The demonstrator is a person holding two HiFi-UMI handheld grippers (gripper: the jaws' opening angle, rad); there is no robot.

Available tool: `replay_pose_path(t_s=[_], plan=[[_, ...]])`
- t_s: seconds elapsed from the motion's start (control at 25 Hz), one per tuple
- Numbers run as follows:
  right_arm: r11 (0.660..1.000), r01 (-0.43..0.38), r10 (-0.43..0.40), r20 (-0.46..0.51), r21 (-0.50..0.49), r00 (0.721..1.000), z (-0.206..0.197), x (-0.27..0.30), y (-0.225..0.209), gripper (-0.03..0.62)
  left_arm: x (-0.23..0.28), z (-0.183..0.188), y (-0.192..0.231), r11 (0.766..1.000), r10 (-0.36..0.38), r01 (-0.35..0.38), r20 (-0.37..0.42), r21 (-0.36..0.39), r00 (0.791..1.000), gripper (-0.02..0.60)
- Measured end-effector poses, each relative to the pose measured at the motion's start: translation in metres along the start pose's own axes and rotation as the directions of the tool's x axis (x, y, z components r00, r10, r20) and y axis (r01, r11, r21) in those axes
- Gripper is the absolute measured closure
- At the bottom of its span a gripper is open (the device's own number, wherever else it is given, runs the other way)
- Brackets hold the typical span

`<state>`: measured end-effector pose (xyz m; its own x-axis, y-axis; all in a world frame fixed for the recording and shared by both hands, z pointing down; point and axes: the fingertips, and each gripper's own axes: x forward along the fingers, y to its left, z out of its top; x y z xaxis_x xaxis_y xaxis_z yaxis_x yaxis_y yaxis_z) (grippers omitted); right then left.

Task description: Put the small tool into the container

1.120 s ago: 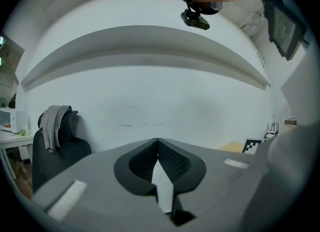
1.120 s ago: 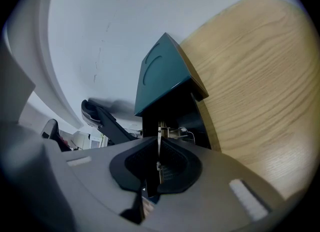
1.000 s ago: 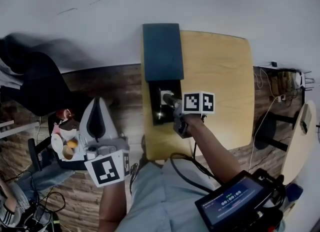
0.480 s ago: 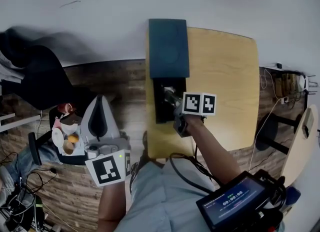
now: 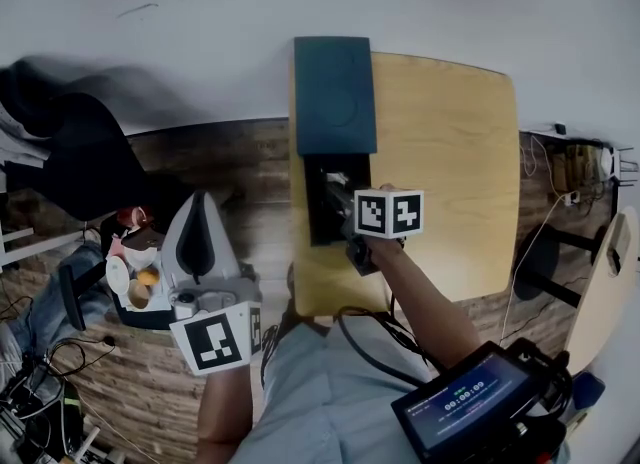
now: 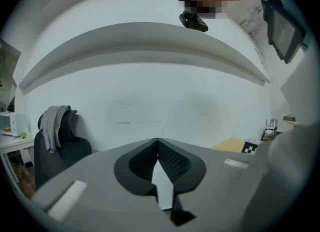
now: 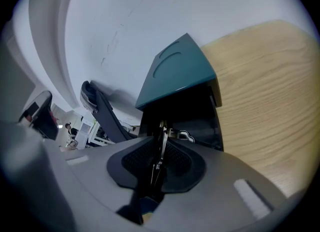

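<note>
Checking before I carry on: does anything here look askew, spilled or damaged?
Nothing stands out. The container sits open near the table's left edge, lid raised, and the small tool stands between the right gripper's opening jaws over it. No spill or damage shows.

Right tool (image 7: 160,145) opening around thin metal piece (image 7: 162,129), seemingly loose, above container (image 7: 197,107).

You have a light wooden table (image 5: 450,152) with rounded corners in front of you, standing on a floor (image 5: 230,167) of dark wood planks. Right at its left edge lies the container (image 5: 318,214), a black box. Its teal lid (image 5: 334,97) is swung open at the far end, reaching past the table's far edge.
</note>
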<state>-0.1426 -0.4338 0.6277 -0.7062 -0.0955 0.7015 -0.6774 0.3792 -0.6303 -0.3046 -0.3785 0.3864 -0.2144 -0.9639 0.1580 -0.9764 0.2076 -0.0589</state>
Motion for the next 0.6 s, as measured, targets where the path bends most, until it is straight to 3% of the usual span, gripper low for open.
replay_pose_path(t_s=[0.44,0.6], plan=[[0.97,0.005,-0.016,-0.043,-0.245,0.999,-0.006,-0.001,0.022,0.445,0.0,0.009,-0.013,0.999,-0.029,0.029,0.01,0.023,1.0,0.569],[0.986,-0.025,0.029,0.02,-0.164,0.999,-0.003,-0.003,0.019,0.425,-0.002,0.009,-0.016,0.999,-0.031,0.031,0.007,0.021,0.999,0.571]])
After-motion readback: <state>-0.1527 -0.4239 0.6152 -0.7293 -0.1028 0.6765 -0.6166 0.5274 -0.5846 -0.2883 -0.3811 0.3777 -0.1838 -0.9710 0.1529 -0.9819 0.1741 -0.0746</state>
